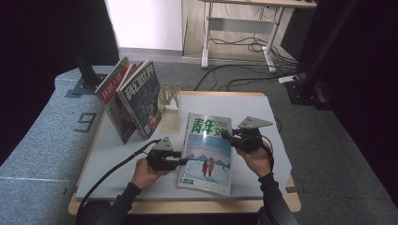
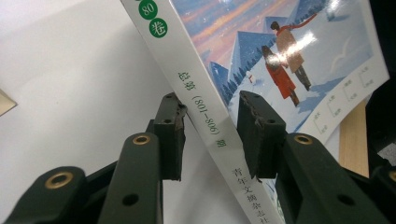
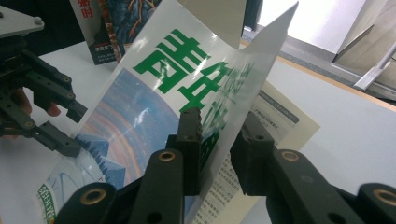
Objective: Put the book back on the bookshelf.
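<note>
High view: magazine [image 1: 207,152] lies on white tabletop [image 1: 117,154], roughly centre-front, w/ big green title 青年文… across the top of its cover and a snow scene w/ two figures lower down. Left gripper [image 1: 184,161] sits at the mag's left edge, right gripper [image 1: 225,135] at its upper right edge. Further back-left, two mags stand leaning against a pale wooden rack [image 1: 170,96]: 环球人物 [image 1: 109,88] w/ red masthead, and 科幻世界 [image 1: 141,96] w/ dark cover art.

Left gripper view: jaws straddle the mag's white spine [image 2: 205,121], one pad on each side; small gaps show at both pads, so spread, not pinching. Spine reads (801–806) 期 and 青年文摘杂志社 lower down, plus "80" and 卷 in green dots near the top. Cover art beside it: two people in red and tan coats on snow, blue peaks behind.

Right gripper view: front cover [image 3: 187,93] is lifted and curled up off the inner page [image 3: 261,140], which carries small print too fine to read. Jaws sit either side of the cover's edge; near pad touches the cover, far pad stands apart from it – slack, no real pinch. Left gripper [image 3: 70,126] shows at the cover's far edge.
</note>
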Demonstrator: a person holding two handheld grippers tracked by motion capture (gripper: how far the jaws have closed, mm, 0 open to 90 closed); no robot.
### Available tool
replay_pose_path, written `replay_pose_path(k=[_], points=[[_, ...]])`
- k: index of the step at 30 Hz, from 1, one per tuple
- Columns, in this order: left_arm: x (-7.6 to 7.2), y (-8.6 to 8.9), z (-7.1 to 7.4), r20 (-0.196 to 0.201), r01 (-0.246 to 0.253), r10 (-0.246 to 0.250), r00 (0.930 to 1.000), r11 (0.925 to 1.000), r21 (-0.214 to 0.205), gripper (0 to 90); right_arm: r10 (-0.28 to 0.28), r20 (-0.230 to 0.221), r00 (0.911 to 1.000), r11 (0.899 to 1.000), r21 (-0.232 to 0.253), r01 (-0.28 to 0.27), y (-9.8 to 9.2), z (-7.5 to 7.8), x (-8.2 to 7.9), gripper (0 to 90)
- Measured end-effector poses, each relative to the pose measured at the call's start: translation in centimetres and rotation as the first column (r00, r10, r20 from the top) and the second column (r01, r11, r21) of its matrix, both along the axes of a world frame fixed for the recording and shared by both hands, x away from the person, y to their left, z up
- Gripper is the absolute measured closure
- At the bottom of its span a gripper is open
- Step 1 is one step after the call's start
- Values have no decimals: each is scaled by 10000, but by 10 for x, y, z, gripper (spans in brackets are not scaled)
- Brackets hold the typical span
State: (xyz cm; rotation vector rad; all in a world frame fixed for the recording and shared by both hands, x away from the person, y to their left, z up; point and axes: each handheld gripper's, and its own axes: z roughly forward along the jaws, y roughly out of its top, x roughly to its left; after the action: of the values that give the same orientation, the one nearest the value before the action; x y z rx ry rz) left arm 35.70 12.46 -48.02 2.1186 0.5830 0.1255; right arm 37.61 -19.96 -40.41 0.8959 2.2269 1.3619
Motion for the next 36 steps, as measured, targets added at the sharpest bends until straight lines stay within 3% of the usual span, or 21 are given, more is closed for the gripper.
replay_pose_path(k=[8,19,24,28,34,36], points=[[-9,3,4,117,171,-169,9998,9997,-158,662,-102,37,9999,9992,397,101,-6,4,-1,710],[-20,8,6,358,457,-445,9984,9983,-350,688,-84,51,10000,9985,547,81,-10,6,0,655],[-23,11,7,360,577,-560,9978,9972,-485,699,64,93,9999,9986,525,-69,-13,7,-1,537],[-26,13,7,413,723,-701,9967,9958,-558,709,-35,-158,9999,9994,336,40,-18,5,0,387],[-31,16,8,490,845,-815,9955,9944,-627,718,100,-896,9959,9968,798,-29,-21,-5,5,191],[-32,17,8,468,886,-854,9952,9936,-702,720,342,-1148,9928,9944,1035,-222,-22,-8,5,169]])
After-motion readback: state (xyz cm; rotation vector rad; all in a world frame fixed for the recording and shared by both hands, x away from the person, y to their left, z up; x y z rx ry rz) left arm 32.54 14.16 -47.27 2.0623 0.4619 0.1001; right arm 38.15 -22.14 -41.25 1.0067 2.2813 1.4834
